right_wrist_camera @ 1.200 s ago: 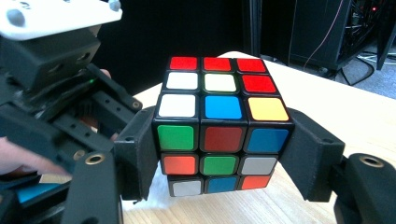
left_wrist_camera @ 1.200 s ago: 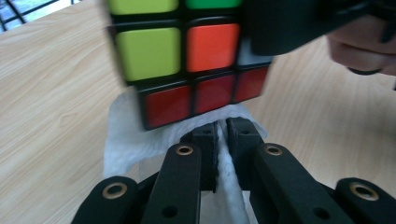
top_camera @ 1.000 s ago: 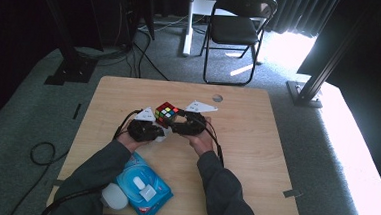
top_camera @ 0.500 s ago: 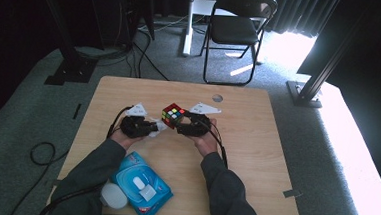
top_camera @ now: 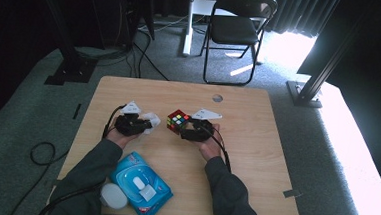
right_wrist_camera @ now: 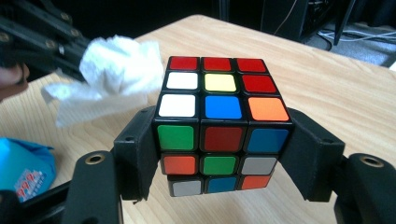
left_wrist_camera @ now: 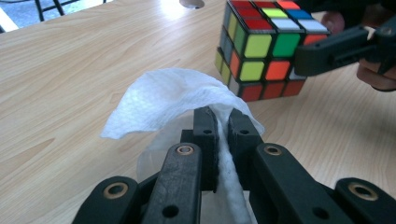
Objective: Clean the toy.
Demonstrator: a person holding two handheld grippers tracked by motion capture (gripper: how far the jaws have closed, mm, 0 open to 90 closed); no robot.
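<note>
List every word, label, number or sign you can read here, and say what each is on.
No text is legible.
Blue wipes pack: red print on a white patch, too blurred to read.
Same pack in the high view: white lid label, too small to read.
Puzzle cube: plain coloured stickers, no print.
White wipe: blank.
</note>
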